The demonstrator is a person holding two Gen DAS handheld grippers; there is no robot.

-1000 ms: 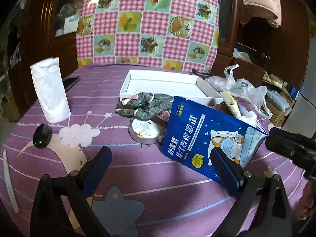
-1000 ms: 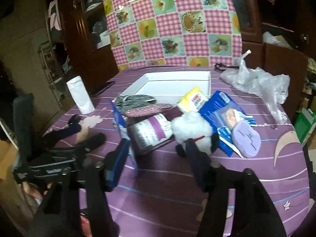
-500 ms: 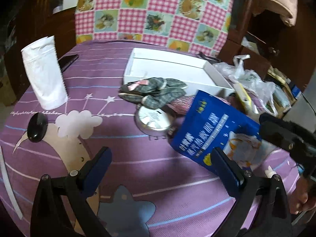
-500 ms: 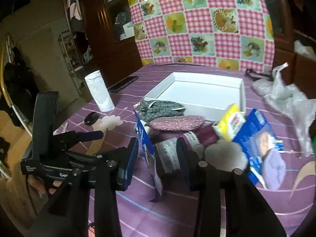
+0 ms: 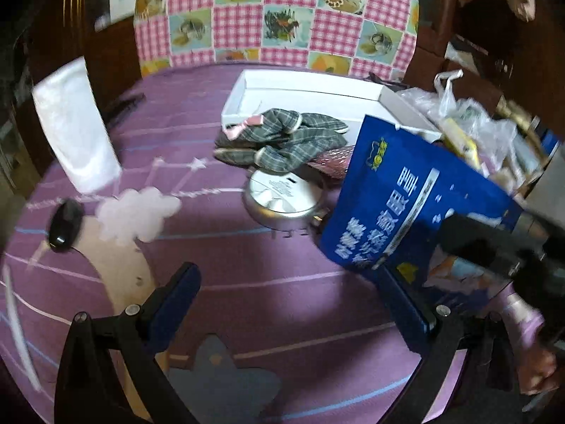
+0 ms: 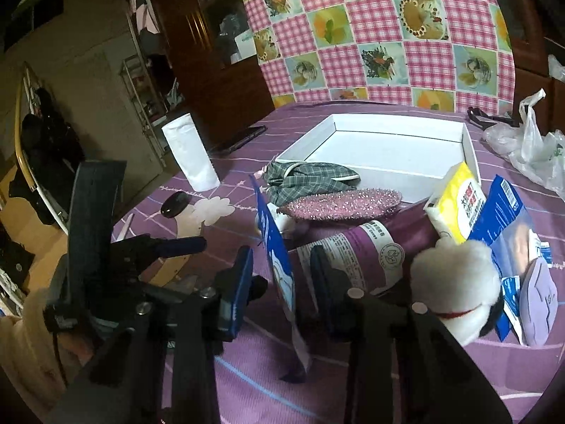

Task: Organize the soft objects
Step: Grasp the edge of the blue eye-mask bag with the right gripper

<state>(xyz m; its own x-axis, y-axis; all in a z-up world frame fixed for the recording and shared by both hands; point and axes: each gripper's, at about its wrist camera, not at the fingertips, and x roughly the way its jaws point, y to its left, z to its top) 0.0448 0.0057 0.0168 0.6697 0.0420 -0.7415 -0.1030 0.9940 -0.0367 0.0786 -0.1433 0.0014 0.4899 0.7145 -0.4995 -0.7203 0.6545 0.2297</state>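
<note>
The right gripper (image 6: pixel 280 265) is closing around an upright blue pouch (image 6: pixel 279 268), pads not yet pressing. The left gripper (image 5: pixel 289 296) hangs open, empty. The thin pouch could buckle or slip sideways onto the purple tabletop (image 5: pixel 275 265).

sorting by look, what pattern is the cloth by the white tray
Grey plaid cloth with a pink bow, lying against the tray; clearest in the left wrist view.

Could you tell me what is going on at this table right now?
A person holds a gripper in each hand over a cluttered purple tablecloth. The right gripper is closing its jaws around the upright blue pouch, which stands edge-on between them; contact is not clear. The left gripper is open and empty beside it. The plaid cloth, sparkly pink pad and white plush toy still lie outside the empty white tray.
</note>
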